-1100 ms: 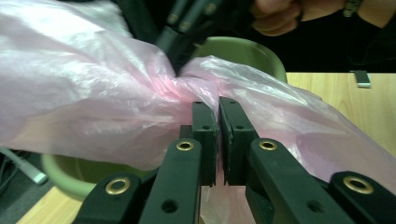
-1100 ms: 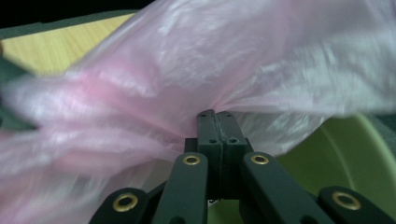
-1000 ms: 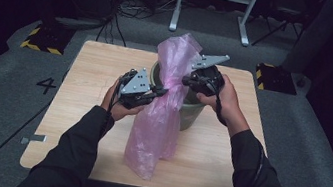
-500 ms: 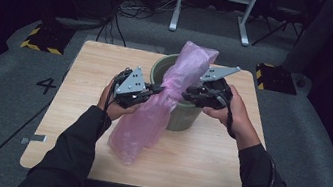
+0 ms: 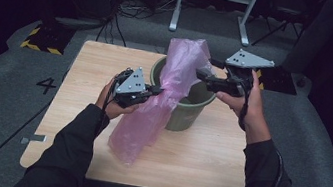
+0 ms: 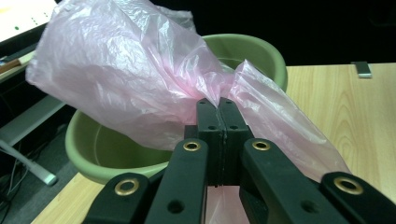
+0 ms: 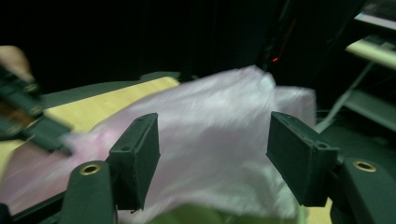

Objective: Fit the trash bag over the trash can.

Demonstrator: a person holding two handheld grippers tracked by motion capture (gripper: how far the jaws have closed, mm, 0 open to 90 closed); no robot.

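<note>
Dark studio w/ grey carpet floor [image 5: 11, 99], a white "4" marked on it, around a pale wood worktop [image 5: 93, 66]. On worktop's far half stands a round olive-green plastic bucket [image 5: 186, 114]. Thin translucent pink plastic bag [image 5: 175, 90] drapes over the bucket's near-left rim: top end rises above the bucket, lower end trails down onto the wood toward the person. Left tool [image 5: 157, 90], just left of the bucket, is clamped tight on the bag's pinched middle; in left gripper view its jaws meet w/ film bunched between them [image 6: 219, 105]. Right tool [image 5: 201, 74] hangs over the bucket's right side beside the bag's upper part; its jaws have just been opening & now stand wide, bag [image 7: 210, 140] behind them, pads not pressing it.
</note>
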